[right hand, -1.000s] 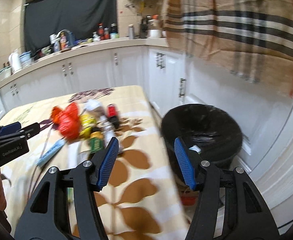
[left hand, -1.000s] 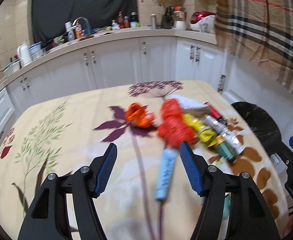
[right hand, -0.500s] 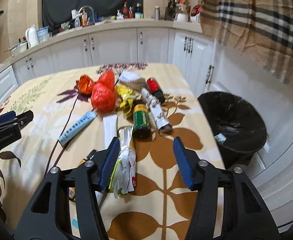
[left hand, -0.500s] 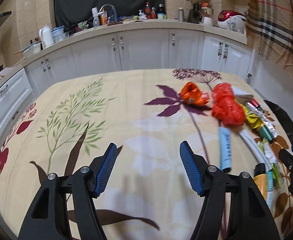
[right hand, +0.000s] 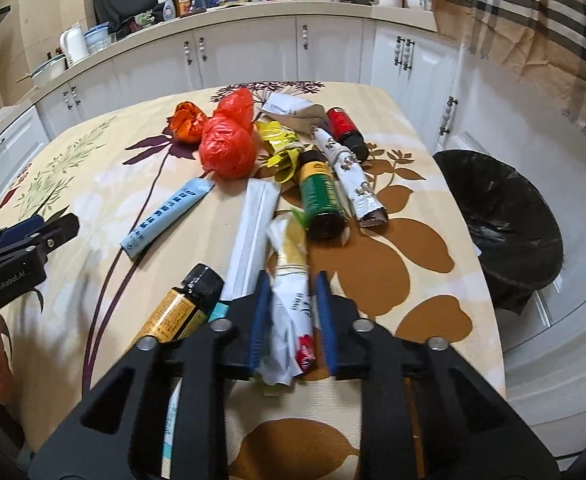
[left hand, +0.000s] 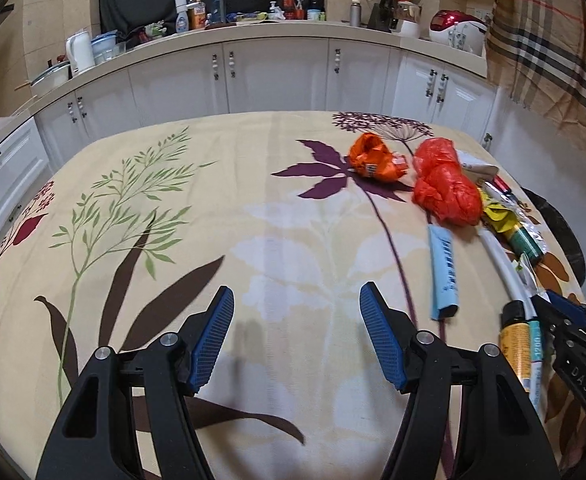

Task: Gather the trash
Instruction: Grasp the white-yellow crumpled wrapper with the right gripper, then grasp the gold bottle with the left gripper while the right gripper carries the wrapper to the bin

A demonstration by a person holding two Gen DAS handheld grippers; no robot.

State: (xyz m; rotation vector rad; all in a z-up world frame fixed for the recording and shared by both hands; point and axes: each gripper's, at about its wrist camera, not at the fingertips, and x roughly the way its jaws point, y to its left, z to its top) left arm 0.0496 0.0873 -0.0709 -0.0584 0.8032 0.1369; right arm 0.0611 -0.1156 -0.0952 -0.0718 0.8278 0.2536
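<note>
Right tongs (right hand: 291, 316) narrowed around a crumpled white wrapper (right hand: 293, 312), blue pads just beside it on both sides; actual contact hard to tell, so grip uncertain. Wrapper lying lengthwise between the pads on the counter (right hand: 393, 248), its far end reaching toward a green can (right hand: 319, 192) on its side. Just left of the wrapper, a long white packet (right hand: 255, 232), and nearer the camera an orange bottle with a black cap (right hand: 181, 308). Further left, a light blue tube (right hand: 165, 216). Beyond these, a red plastic bag (right hand: 229, 148), an orange wrapper (right hand: 189, 122), a yellow wrapper (right hand: 281, 146), a rolled white printed packet (right hand: 353, 176) and a red can (right hand: 345, 128). Off the counter's right edge, lower down, a bin lined with a black bag (right hand: 505, 216), well apart from the wrapper.

Left tongs (left hand: 295, 336) spread wide with nothing between the pads, hovering over bare patterned cloth, well apart from the trash pile at the right of that view. Light blue tube (left hand: 445, 272) nearest to its right pad, red plastic bag (left hand: 445, 188) and orange wrapper (left hand: 375, 158) further off.
</note>
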